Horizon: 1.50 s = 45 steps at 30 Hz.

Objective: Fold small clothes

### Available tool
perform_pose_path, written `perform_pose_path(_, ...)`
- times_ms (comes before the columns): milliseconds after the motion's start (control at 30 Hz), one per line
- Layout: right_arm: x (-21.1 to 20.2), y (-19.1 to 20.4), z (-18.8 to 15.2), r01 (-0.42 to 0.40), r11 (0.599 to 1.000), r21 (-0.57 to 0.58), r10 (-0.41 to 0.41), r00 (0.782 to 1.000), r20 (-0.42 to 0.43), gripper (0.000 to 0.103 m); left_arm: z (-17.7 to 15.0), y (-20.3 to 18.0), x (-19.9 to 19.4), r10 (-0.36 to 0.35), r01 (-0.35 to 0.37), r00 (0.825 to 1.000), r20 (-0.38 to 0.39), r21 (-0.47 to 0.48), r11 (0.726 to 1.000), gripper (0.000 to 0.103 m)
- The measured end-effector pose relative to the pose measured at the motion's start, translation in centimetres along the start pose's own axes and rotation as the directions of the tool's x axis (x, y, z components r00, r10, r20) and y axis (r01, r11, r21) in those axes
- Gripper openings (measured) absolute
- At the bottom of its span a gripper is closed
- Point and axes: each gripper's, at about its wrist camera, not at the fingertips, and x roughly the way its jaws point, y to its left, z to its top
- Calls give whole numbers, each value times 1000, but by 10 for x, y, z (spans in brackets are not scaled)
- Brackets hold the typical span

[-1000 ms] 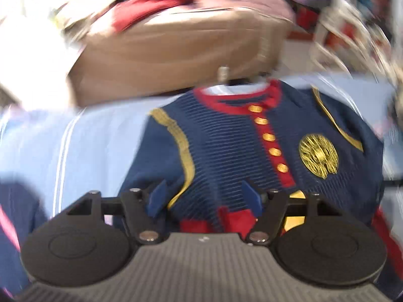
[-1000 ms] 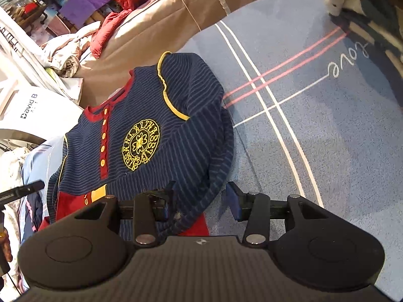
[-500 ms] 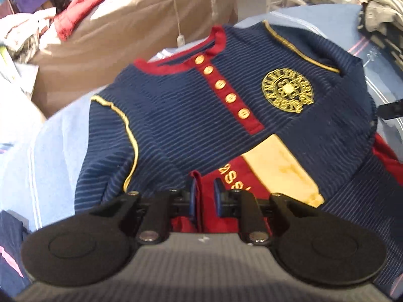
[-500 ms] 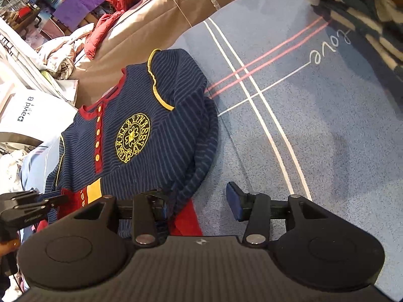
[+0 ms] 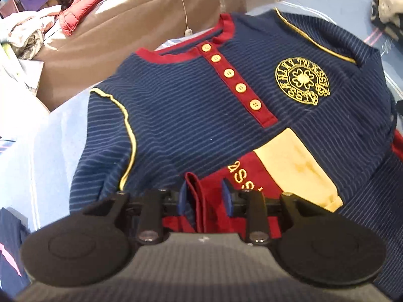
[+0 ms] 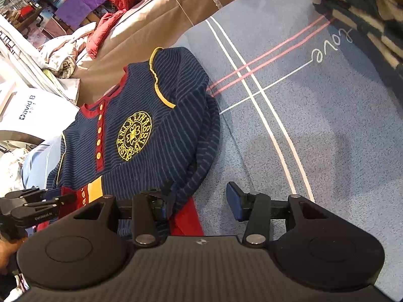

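Observation:
A small navy striped shirt (image 5: 191, 115) with red collar, yellow buttons and a gold crest lies on the blue sheet, also in the right wrist view (image 6: 161, 136). Its sleeves are folded in; a red and yellow cuff (image 5: 272, 171) lies across the front. My left gripper (image 5: 204, 196) is open, its jaws straddling the red cuff edge at the shirt's bottom; it also shows at the left of the right wrist view (image 6: 50, 198). My right gripper (image 6: 199, 198) is open at the shirt's right lower edge, its left finger hidden against the folded navy sleeve.
A blue sheet (image 6: 314, 130) with white and pink lines and the word "love" covers the surface. A pile of striped clothes (image 6: 365, 12) lies at the far right. A tan cover (image 5: 131, 30) with a red jacket (image 5: 83, 12) on it stands behind the shirt.
My left gripper moved in over the shirt's bottom, closed on the red cuff half a second ago, and its jaws have now opened. My right gripper stayed open and nearly still.

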Motion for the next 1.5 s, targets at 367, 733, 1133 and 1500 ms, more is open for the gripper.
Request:
perform_pose_path(367,-4,6,0,34,996,-85,-34,999,10,79,36,68,-74,-87,153,972,217,-310,938,2)
perform_pose_path(733,46,71,11,142,899,-413,-105,988,112,84,55,125,-155,92,28,940,330,-343,939,2)
perform_pose_path(1133,74,60,73,160,946,-281,-116,979,167,32,27,119,-130,84,15,966,244,-378,926,2)
perform_pose_path(1500,51,30,75,208,949,-237,-161,966,204,67,-24,95,-14,101,-87,995,20,-369,925,3)
